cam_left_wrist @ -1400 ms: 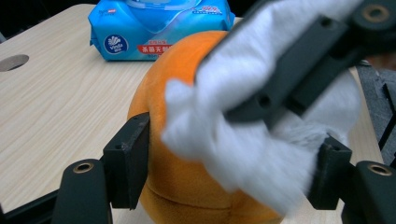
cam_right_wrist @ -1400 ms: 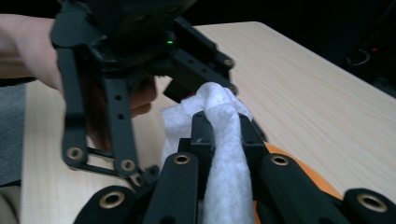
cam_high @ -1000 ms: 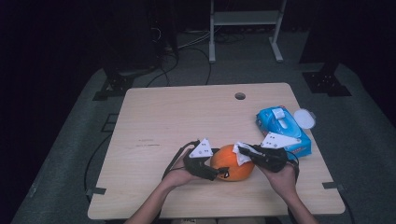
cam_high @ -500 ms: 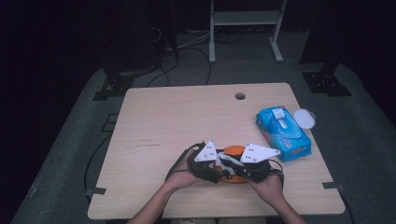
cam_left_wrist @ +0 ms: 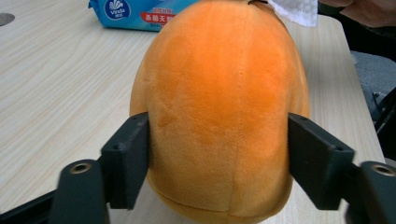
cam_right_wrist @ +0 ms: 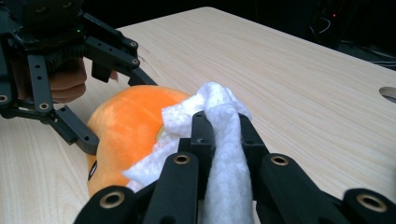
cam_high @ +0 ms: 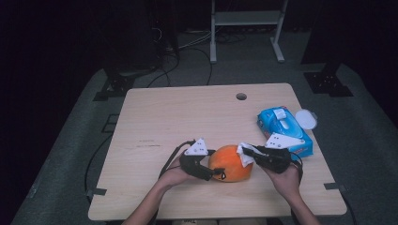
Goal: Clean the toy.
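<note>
Orange plush toy (cam_left_wrist: pixel 219 107) sits on the table (cam_high: pixel 187 112) between left gripper's (cam_high: pixel 206 169) just-widened fingers (cam_left_wrist: pixel 127 158), right gripper (cam_right_wrist: pixel 219 126) pinching white tissue (cam_right_wrist: pixel 212 105) against its far end, blue wipes pack (cam_high: pixel 284 129) just beyond.

A dark room is seen; grey floor (cam_high: pixel 70 154) is spread beneath the table (cam_high: pixel 187 117), cables (cam_high: pixel 187 51) beyond its far edge.
</note>
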The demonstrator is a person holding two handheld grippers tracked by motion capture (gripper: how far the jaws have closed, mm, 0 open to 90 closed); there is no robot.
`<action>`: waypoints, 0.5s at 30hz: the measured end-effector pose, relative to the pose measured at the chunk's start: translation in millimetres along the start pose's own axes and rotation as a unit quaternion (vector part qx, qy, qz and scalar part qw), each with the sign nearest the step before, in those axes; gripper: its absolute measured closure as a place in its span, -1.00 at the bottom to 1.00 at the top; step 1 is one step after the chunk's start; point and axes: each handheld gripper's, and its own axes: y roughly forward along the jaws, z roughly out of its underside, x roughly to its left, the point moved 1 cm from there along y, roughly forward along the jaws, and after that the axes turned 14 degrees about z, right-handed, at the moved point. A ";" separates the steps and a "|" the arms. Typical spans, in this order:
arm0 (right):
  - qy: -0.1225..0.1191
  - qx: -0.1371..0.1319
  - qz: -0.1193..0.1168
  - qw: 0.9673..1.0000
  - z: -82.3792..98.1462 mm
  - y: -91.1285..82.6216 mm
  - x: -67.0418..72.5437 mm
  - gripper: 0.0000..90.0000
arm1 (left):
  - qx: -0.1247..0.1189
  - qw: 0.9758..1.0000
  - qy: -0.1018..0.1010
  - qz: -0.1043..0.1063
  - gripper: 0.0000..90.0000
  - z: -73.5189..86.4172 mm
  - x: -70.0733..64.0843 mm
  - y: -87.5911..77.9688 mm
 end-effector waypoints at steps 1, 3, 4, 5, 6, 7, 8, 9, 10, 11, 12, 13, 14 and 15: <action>-0.007 -0.001 0.003 1.000 -0.3 0.5 1.5 0.79 | -0.003 1.000 0.003 -0.001 -0.56 -2.0 -0.4 0.1; -0.015 -0.003 0.006 1.000 -1.0 1.8 5.4 0.79 | -0.017 1.000 -0.005 0.003 -0.65 -5.8 -1.1 0.2; -0.015 -0.003 0.006 1.000 -1.0 1.8 5.4 0.79 | -0.017 1.000 -0.005 0.003 -0.65 -5.8 -1.1 0.2; -0.013 -0.004 0.001 1.000 -1.7 3.7 7.6 0.79 | -0.019 1.000 -0.004 -0.003 -0.64 -8.4 -2.2 1.2; -0.013 -0.004 0.001 1.000 -1.7 3.7 7.6 0.79 | -0.019 1.000 -0.004 -0.003 -0.56 -8.4 -2.2 1.2; -0.013 -0.007 0.006 1.000 -3.1 4.2 10.1 0.78 | -0.020 1.000 0.004 -0.011 -0.50 -8.5 -3.7 2.2; -0.013 -0.011 0.006 1.000 -4.1 3.7 12.1 0.78 | -0.021 1.000 0.005 -0.011 -0.45 -8.8 -3.7 2.1; -0.015 -0.017 -0.001 1.000 -5.6 2.8 15.3 0.78 | -0.021 1.000 0.007 -0.012 -0.40 -9.4 -3.8 2.5; -0.022 -0.025 -0.010 0.999 -7.7 2.0 19.8 0.78 | -0.021 1.000 0.007 -0.012 -0.37 -9.4 -3.8 2.5; -0.029 -0.029 -0.023 0.999 -9.8 1.7 25.5 0.78 | -0.024 1.000 0.003 -0.013 -0.35 -11.0 -3.7 3.8; -0.029 -0.029 -0.023 0.999 -9.8 1.7 25.5 0.78 | -0.024 1.000 0.003 -0.013 -0.34 -11.0 -3.7 3.8; -0.045 -0.029 -0.046 0.997 -12.1 5.3 40.0 0.78 | -0.022 1.000 0.001 -0.013 -0.33 -11.2 -3.6 4.6; -0.057 -0.023 -0.049 0.997 -12.1 8.4 47.2 0.78 | -0.015 1.000 0.002 -0.015 -0.32 -10.3 -3.0 3.9; -0.072 -0.020 -0.043 0.996 -11.7 11.0 52.3 0.78 | -0.012 1.000 0.000 -0.015 -0.31 -8.7 -2.4 2.7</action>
